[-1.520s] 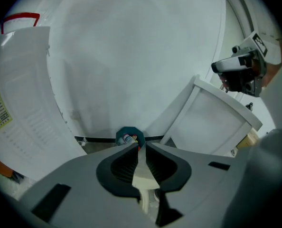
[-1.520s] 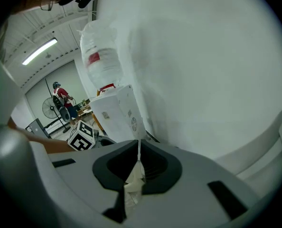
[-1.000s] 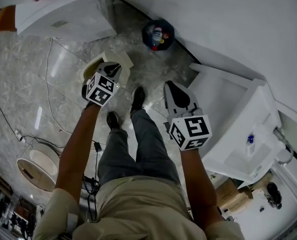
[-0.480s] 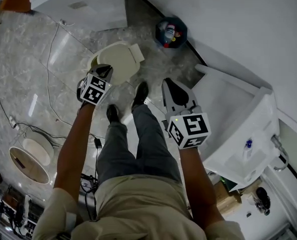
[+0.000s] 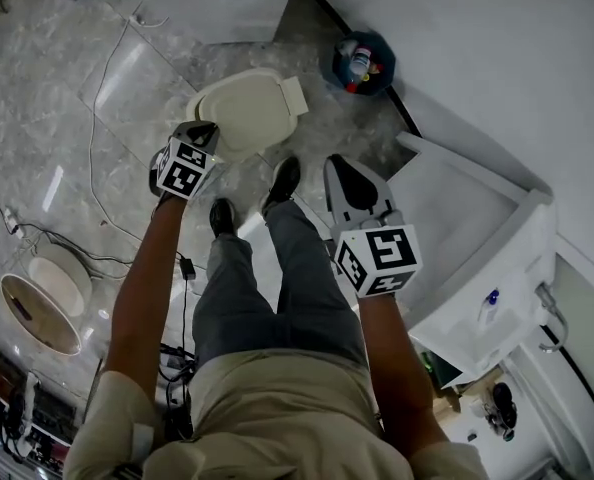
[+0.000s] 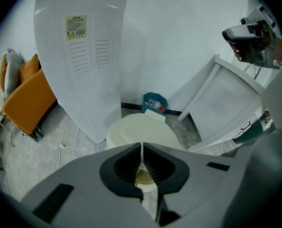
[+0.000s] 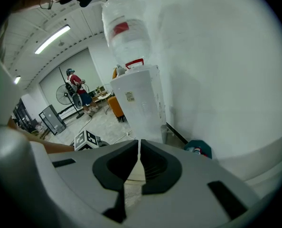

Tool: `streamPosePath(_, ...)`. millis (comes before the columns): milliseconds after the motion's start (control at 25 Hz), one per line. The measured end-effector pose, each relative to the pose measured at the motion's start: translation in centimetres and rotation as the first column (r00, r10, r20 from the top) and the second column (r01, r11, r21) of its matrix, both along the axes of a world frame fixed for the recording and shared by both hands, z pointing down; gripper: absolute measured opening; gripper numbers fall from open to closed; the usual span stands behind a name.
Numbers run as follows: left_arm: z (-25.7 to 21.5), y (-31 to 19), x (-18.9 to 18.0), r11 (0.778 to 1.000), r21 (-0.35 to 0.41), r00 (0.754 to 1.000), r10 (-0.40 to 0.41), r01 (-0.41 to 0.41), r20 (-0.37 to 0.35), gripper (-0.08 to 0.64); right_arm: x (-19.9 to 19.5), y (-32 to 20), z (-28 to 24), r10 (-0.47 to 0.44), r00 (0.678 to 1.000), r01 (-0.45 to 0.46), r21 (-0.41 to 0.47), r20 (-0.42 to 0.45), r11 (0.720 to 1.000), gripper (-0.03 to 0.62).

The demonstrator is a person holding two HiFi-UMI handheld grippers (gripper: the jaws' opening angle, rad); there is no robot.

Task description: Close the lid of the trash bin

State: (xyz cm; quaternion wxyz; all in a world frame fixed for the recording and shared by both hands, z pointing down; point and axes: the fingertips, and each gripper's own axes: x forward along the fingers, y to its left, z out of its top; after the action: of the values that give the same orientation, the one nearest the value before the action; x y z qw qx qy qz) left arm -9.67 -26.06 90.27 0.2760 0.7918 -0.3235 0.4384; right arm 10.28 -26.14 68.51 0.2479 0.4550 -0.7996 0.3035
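The cream trash bin [image 5: 245, 114] stands on the marble floor ahead of the person's feet, and its lid [image 6: 141, 130] looks flat over the top, hinge tab toward the wall. My left gripper [image 5: 205, 130] is shut and empty at the bin's near-left edge. In the left gripper view its tips [image 6: 141, 146] hover just over the lid's near rim; I cannot tell if they touch. My right gripper [image 5: 339, 166] is shut with nothing in it, held to the right of the bin above the person's right leg, and points [image 7: 139, 144] toward the wall.
A small blue bin [image 5: 363, 64] with bottles sits by the wall behind the trash bin. A tall white water dispenser [image 6: 81, 56] stands left of it. A white cabinet [image 5: 477, 258] fills the right. A second round bin [image 5: 35, 303] and cables [image 5: 97, 168] lie at the left.
The left gripper, which was over the bin a second ago, now sits at its near-left edge, so the whole lid shows flat. The right gripper has barely moved.
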Motion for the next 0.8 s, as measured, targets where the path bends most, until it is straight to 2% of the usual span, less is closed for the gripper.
streamPosePath(440, 4.7, 1.2, -2.9, 0.999, -0.016, 0.999, -0.05, 0.05, -0.005, 0.029, -3.8, 1.3, 3.4, -0.057, 0.998, 0.057, -0.022, -0.021, 0.998, 0.028)
streamPosePath(800, 8.6, 1.8, -4.1, 0.997, -0.04, 0.998, -0.061, 0.062, 0.006, 0.029, -3.9, 2.0, 6.0, -0.061, 0.997, 0.059, -0.036, -0.043, 0.998, 0.028)
